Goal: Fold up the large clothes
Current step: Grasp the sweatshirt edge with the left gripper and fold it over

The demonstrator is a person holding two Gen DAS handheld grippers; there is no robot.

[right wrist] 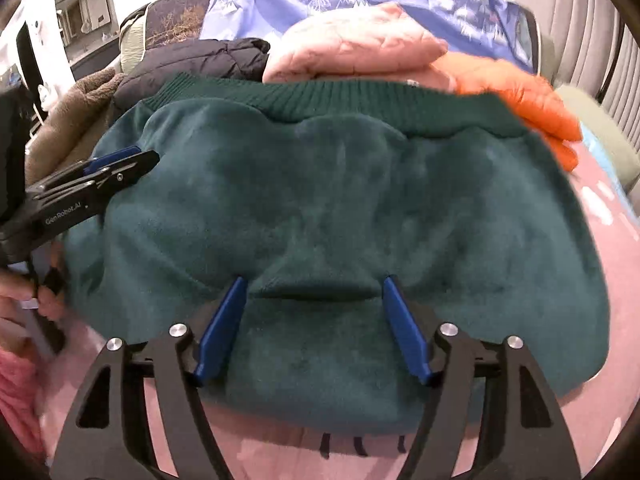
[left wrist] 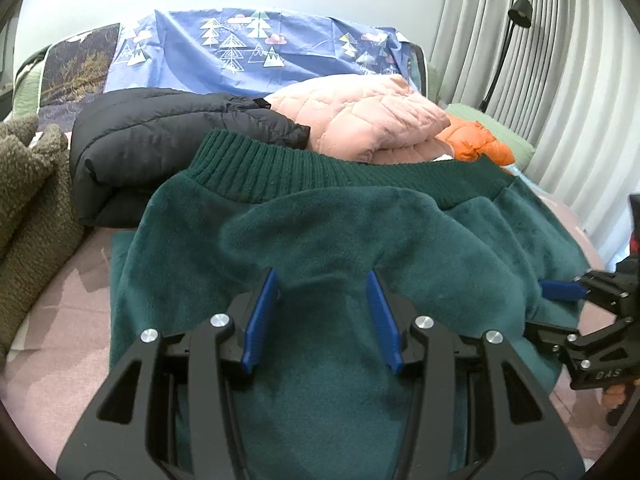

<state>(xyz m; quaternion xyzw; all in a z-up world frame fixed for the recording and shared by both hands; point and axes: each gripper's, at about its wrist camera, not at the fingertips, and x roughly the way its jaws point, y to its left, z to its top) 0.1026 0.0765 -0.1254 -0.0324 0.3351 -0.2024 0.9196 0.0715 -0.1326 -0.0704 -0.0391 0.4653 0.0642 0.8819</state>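
The near edge of the green fleece garment is hidden under the left gripper in the left wrist view, and both views cut the bed off at their round dark borders. In the right wrist view only a hand and a bit of pink sleeve show at the left rim; the rest of the person is out of sight. The far things are blurred there, and it is hard to tell how many layers the garment lies in.

The garment lies folded on the pink bedsheet, its ribbed hem at the far side. That far edge runs up against a black puffer jacket, a pink quilted jacket and an orange jacket. An olive fuzzy garment crowds the left. Bare sheet shows to the near left and along the right, where grey curtains and a black lamp stand beyond the bed. A blue tree-print sheet hangs at the far end.

The left gripper stands partly parted over the fleece, its blue pads clasping nothing. The right gripper is released, jaws spread wide, a small raised fold of the garment lying between the tips without being pinched.
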